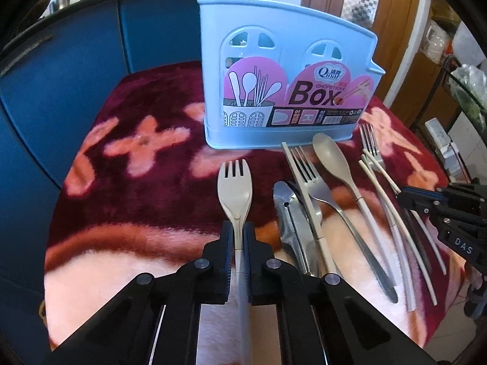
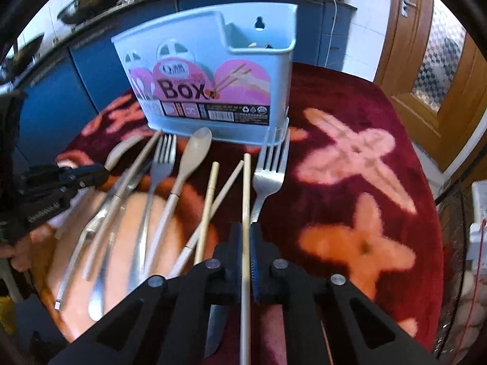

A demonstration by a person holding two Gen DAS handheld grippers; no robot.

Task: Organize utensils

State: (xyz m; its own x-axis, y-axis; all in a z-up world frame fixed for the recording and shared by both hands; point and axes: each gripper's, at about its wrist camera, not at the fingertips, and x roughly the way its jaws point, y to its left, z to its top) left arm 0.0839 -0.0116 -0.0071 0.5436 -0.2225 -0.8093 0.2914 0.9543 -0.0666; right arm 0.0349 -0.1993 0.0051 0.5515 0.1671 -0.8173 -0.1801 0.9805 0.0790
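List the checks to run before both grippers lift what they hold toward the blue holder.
1. Left gripper shut on the beige plastic fork: ok.
2. Right gripper shut on one pale wooden chopstick: ok.
3. Chopstick clear of the steel fork beside it: cannot tell.
4. Light blue plastic chopsticks box upright on the red floral cloth: ok.
5. Box's right compartment has room: cannot tell.

Black claw (image 1: 239,237), silver rivets, "DAS" marking
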